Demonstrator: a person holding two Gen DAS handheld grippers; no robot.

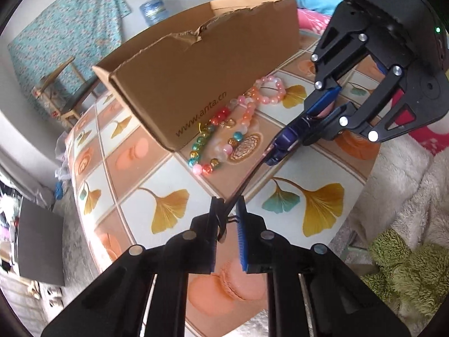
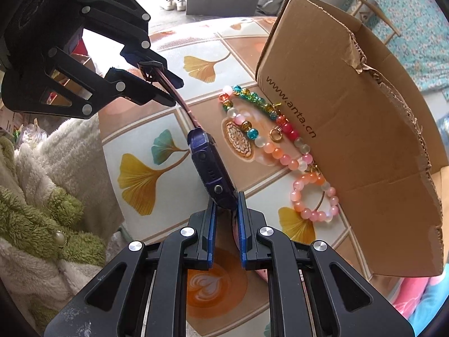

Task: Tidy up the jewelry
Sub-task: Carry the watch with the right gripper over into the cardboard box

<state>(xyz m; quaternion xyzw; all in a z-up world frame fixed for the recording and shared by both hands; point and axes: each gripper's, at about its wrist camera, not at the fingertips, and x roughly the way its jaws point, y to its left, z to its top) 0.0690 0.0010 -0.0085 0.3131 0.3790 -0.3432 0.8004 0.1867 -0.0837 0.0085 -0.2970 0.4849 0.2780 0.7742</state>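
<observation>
A purple watch [image 2: 210, 168] with a dark pinkish strap [image 2: 179, 98] hangs stretched between my two grippers above the table [image 2: 140, 182]. My right gripper [image 2: 226, 200] is shut on the watch's near end. My left gripper [image 2: 174, 92] is shut on the strap's buckle end. In the left wrist view the left gripper [image 1: 227, 206] pinches the strap [image 1: 247, 179], which runs up to the watch [image 1: 283, 143] in the right gripper [image 1: 308, 123]. Bead bracelets lie against a cardboard box [image 2: 350, 112]: a pink one [image 2: 314, 199] and a multicoloured one [image 2: 252, 98].
The open cardboard box [image 1: 196, 78] stands on a round table with a ginkgo-leaf cloth [image 1: 168, 210]. A white fluffy blanket and green plush fabric [image 1: 407, 266] lie beside the table's edge. A wooden chair [image 1: 61, 84] and a dark board [image 1: 39, 247] stand on the floor beyond.
</observation>
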